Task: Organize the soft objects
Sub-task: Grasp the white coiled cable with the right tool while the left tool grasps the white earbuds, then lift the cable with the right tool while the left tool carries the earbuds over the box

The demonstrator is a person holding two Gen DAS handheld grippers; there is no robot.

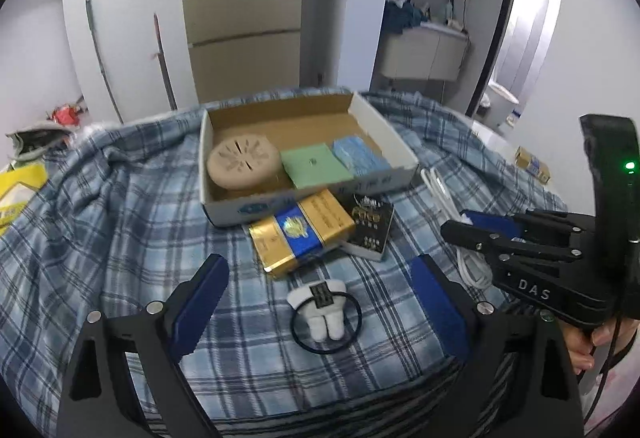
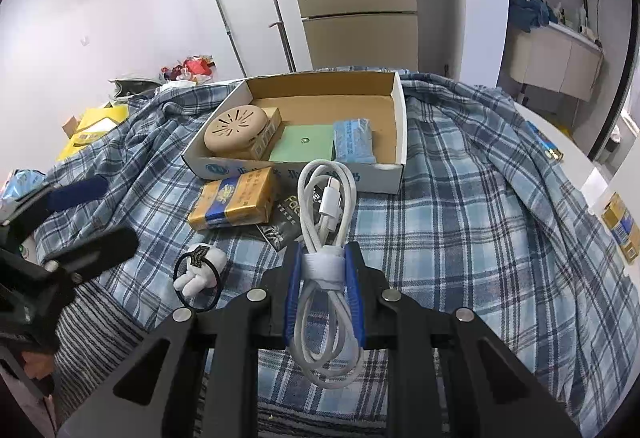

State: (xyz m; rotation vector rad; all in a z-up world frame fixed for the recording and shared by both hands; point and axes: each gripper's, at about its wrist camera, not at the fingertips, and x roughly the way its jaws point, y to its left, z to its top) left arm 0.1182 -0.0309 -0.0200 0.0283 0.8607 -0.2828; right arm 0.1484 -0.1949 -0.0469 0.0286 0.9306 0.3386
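An open cardboard box [image 1: 384, 126] [image 2: 401, 134] sits on the plaid cloth, holding a round tan puck [image 1: 243, 160] [image 2: 235, 133], a green pad [image 1: 316, 166] [image 2: 304, 148] and a blue packet [image 1: 358, 156] [image 2: 354, 144]. My right gripper [image 2: 324, 270] [image 1: 472, 226] is shut on a coiled white cable [image 2: 326, 206] [image 1: 440, 194], held above the cloth before the box. My left gripper [image 1: 316, 302] is open, its fingers either side of a white plush hair tie [image 1: 325, 312] [image 2: 198, 274] lying on the cloth.
A gold and blue pack [image 1: 302, 232] [image 2: 234, 200] and a black packet [image 1: 370, 226] [image 2: 284, 222] lie in front of the box. A second gold pack [image 2: 622, 228] [image 1: 532, 164] lies at the right on the white table. Yellow bags [image 1: 20, 186] lie at the left.
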